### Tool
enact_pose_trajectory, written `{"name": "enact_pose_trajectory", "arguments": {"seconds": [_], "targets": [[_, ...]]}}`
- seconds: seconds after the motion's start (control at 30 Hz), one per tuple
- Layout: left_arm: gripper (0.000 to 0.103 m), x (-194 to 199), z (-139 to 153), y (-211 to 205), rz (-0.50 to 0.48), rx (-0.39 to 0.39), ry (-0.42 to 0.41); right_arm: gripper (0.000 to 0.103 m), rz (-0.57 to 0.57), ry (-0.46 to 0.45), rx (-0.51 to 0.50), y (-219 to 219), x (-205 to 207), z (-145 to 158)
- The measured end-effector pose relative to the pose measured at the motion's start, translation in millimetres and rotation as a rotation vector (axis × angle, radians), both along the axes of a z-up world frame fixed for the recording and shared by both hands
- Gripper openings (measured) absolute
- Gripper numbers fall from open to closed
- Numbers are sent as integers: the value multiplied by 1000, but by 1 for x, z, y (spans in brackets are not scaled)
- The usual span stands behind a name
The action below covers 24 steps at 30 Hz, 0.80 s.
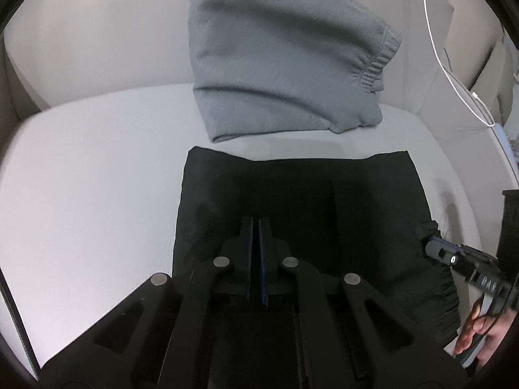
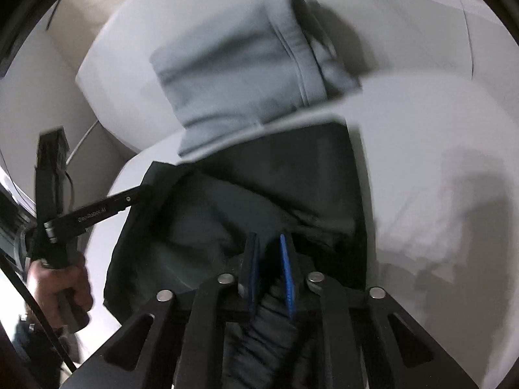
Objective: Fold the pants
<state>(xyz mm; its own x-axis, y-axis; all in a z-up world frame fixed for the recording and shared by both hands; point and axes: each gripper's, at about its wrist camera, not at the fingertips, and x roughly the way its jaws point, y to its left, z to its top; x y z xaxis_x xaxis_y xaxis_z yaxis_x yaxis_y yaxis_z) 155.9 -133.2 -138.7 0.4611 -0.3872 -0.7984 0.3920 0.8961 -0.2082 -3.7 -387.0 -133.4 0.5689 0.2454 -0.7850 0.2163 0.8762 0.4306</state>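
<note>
Two garments lie on the pale grey sofa cushion point(image 1: 81, 168): folded black fabric pants point(image 1: 292, 201) near its front edge, a folded grey sweat garment point(image 1: 275, 64) against its back edge. The left gripper point(image 1: 258, 227) is closed, empty, over the pants. The right gripper point(image 2: 271, 243) pinches the pants' gathered waistband.

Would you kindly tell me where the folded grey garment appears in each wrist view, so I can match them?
Left wrist view: the folded grey garment sits at top centre, beyond the black pants.
Right wrist view: grey garment at upper centre, tilted and blurred.
Shared landmark: the black pants directly below it.
</note>
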Motion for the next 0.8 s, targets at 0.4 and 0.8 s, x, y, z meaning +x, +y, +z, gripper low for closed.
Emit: {"name": "enact_pose_trajectory", "arguments": {"seconds": [0.4,0.8], "targets": [[2,-51,50,33,77,1,-77,26,-8,-32,21,-1,-14,30],[102,-180,144,52,255,-19,-345,103,-17,-181,-349,57,-68,135]]}}
